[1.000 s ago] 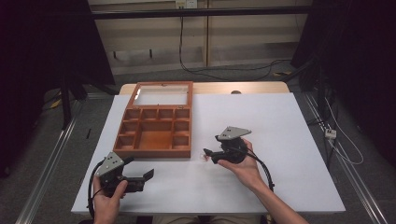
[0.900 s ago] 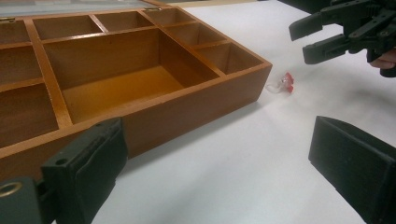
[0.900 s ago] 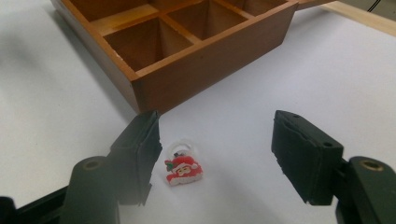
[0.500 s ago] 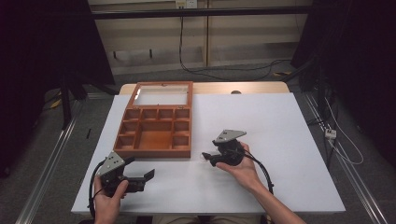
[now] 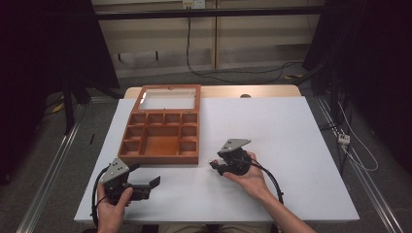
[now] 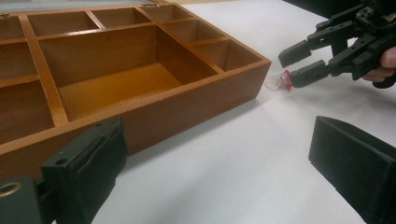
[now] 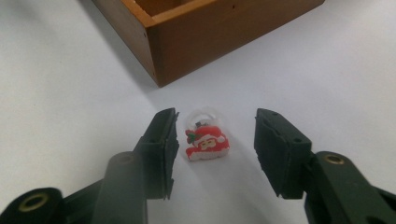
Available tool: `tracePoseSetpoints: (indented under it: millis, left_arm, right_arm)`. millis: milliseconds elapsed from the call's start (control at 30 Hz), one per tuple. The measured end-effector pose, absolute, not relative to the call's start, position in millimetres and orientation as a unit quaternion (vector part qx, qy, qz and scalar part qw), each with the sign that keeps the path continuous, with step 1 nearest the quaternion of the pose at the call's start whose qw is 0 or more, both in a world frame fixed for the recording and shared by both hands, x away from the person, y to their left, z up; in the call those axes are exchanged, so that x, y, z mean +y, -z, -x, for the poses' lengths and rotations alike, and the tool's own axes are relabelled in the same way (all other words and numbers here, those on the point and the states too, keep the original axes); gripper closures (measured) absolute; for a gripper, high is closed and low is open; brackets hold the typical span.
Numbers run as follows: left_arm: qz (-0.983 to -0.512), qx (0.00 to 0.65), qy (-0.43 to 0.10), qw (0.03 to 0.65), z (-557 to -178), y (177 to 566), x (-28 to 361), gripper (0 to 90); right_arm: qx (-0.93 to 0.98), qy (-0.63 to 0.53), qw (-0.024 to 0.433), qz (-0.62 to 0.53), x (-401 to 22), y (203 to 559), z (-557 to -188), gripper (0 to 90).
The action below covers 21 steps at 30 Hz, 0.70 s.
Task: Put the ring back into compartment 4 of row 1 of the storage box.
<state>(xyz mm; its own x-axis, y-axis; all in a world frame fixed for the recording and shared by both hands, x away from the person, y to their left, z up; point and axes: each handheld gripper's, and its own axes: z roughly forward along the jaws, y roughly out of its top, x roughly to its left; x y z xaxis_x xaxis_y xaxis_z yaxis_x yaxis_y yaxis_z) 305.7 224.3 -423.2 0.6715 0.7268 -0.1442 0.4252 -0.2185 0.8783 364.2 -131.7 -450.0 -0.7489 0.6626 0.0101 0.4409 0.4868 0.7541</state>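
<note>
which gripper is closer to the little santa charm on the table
Right. The right gripper has its jaws either side of the Santa charm, closing in but with gaps still showing. The left gripper sits apart, near the table's front edge below the wooden box.

Santa charm [image 7: 206, 141] lies on the table [image 5: 291, 126], just right of the box [image 5: 163, 133]

A small red-and-white Santa charm [image 7: 207, 141] with a clear loop at its top lies flat on the white table [image 5: 291, 145], face up, just off the near right corner of the wooden box [image 7: 196, 32] and apart from it. It sits between the jaws of the right gripper [image 7: 215, 149], nearer the left jaw and clear of the right one; the jaws have just been closing around it.
</note>
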Motion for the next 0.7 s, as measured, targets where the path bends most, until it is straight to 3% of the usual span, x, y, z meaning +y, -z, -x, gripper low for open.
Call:
tracePoseSetpoints:
  millis: [600,700]
  left_arm:
    - [-0.766,0.376,-0.149,0.5,-305.7,423.5,223.0,4.2]
    - [-0.765,0.374,-0.15,0.501,-305.8,423.1,223.5,4.2]
  right_arm:
    - [0.862,-0.374,0.134,-0.314,-125.4,457.4,-365.7,59.8]
    - [0.86,-0.376,0.137,-0.317,-125.2,457.7,-366.7,65.0]
